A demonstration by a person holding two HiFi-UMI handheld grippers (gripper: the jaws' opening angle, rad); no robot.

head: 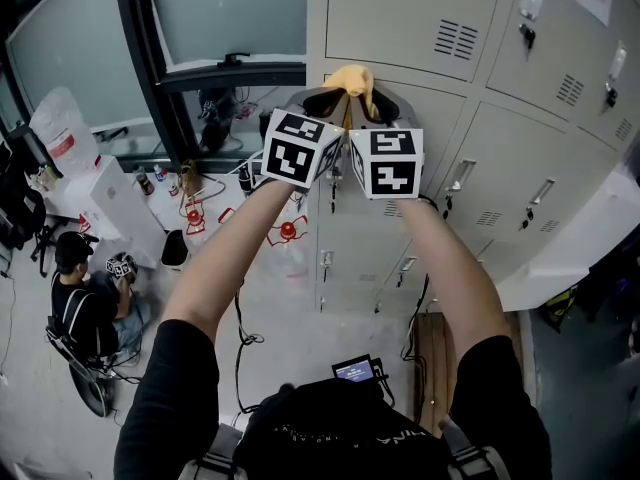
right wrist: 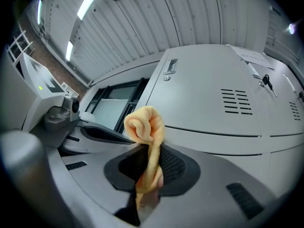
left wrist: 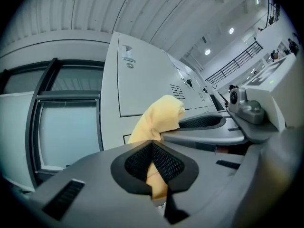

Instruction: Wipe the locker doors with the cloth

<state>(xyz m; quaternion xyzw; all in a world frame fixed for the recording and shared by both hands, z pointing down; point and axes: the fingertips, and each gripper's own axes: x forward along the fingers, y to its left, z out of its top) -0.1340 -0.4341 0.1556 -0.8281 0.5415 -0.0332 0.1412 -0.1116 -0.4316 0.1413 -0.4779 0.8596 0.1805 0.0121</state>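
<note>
Head view: both arms up, cloth (head: 352, 78) bunched between the tongs near a door (head: 415, 13), contact unclear. Left tongs (head: 322, 100) pinch one end, right tongs (head: 382, 106) the other; gripper views confirm. It's a wad rn, so imo pull it flat, press evenly, sweep door edge to edge, and skip the key (right wrist: 266, 82).

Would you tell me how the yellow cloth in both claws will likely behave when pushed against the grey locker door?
The soft yellow cloth bunches into a rolled lump above the right claw, so it is probably floppy and should flatten against the grey metal locker door. The left claw closes almost fully on it, so likely thin, compressible.
</note>
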